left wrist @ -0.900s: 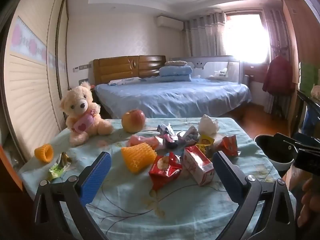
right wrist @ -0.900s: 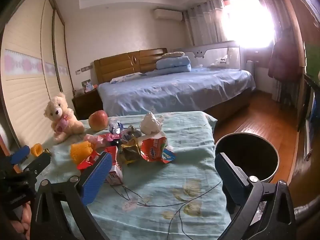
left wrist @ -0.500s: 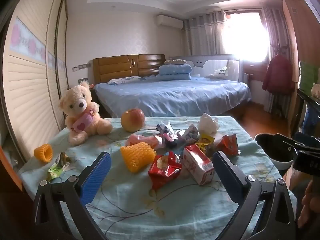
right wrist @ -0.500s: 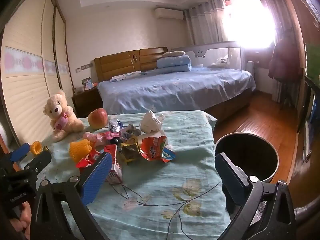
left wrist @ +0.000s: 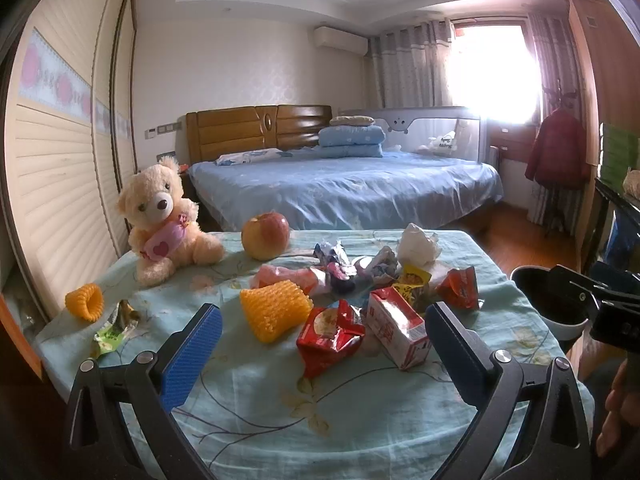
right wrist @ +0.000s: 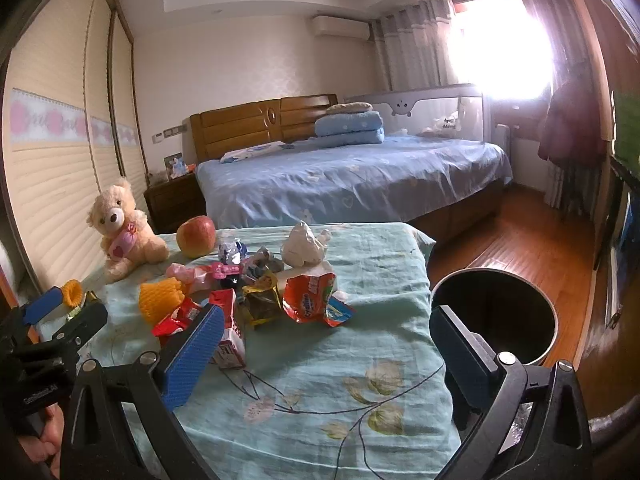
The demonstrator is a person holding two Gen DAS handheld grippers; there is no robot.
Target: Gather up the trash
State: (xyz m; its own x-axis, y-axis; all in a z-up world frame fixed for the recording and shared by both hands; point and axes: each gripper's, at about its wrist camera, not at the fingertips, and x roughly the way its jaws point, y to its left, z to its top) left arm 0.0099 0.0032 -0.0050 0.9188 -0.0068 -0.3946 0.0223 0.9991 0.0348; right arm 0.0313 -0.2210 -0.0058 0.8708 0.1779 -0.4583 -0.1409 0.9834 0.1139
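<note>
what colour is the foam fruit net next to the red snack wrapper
Yellow-orange foam fruit net, beside the red snack wrapper. It shows best in the left wrist view.

Little print can be read here. On the red snack wrapper (right wrist: 310, 298) at the middle of the bench (right wrist: 380, 280), white lettering shows — it looks like "Crystaline", though the fisheye blur leaves the spelling unsure. At about eight o'clock in the right wrist view, the black body of the left gripper (right wrist: 60, 316) carries small pale lettering, too blurred to read. The red-and-white carton (left wrist: 396, 326) and the yellow packet (left wrist: 414, 280) bear print, none of it legible.
</note>
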